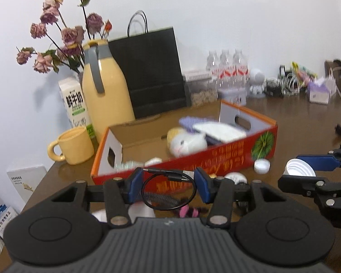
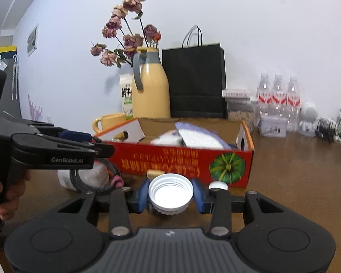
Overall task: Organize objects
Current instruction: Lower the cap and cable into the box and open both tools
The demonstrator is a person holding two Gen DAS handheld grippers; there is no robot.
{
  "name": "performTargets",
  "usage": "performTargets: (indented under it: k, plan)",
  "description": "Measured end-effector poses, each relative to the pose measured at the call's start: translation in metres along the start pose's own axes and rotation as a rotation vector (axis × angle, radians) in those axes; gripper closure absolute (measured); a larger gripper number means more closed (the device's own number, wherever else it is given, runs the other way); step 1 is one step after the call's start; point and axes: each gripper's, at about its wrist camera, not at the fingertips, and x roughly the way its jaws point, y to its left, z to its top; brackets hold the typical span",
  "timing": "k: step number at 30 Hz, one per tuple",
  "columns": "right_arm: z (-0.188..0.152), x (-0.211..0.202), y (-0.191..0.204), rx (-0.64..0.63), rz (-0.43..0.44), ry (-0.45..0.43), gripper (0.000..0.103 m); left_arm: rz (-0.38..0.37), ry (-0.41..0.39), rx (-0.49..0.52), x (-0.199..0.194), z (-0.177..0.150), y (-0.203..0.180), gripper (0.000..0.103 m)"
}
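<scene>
A: What is the left gripper point(image 1: 168, 187) holding?

B: A thin black cable point(image 1: 169, 190), coiled in a loop with a plug at the top. The blue pads point(image 1: 134, 187) clamp the loop from both sides, and it sits lifted just in front of the near wall of the cardboard box point(image 1: 216, 157).

A: And the right gripper point(image 2: 170, 195)?

B: Its pads are pressed on a white plastic lid point(image 2: 170, 193), round, with ribbed outer edge and threaded rings inside. A dark jar shape shows under it, but I cannot tell more.

A: Describe the box.

B: Low, open-topped, red printed outside with a green pumpkin picture, plain brown inside, white end flaps with cut-out handles. A soft white plush toy point(image 1: 188, 144) and a flat white packet point(image 1: 218, 130) lie in its right part.

A: What else sits on the wooden table point(image 1: 307, 122)?

B: A small white cap point(image 1: 262, 166) rests just beside the box's near right corner. At the far left stand a glossy yellow jug point(image 1: 106, 91) with a grey handle, a yellow mug point(image 1: 72, 146), a milk carton point(image 1: 75, 104) and dried roses point(image 1: 63, 29). A matte black paper bag point(image 1: 152, 72) leans behind the box, and clear water bottles point(image 1: 227, 68) stand farther right.
</scene>
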Motion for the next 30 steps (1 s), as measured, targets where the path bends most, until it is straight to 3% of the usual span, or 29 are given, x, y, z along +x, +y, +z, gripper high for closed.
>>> performTargets:
  k: [8, 18, 25, 30]
  plan:
    - [0.047, 0.018, 0.006, -0.063, -0.03, -0.07, 0.064, -0.009, -0.068, -0.067, 0.011, 0.028, 0.018, 0.052]
    - [0.087, 0.091, -0.013, -0.016, -0.109, -0.085, 0.064, 0.006, -0.094, -0.162, 0.063, 0.058, 0.045, 0.052]
    - [0.08, 0.136, -0.042, 0.052, -0.149, -0.04, 0.064, 0.025, -0.042, -0.212, 0.11, 0.058, 0.057, 0.052]
    - [0.073, 0.142, -0.045, 0.075, -0.111, -0.004, 0.064, 0.042, 0.007, -0.23, 0.123, 0.049, 0.063, 0.052]
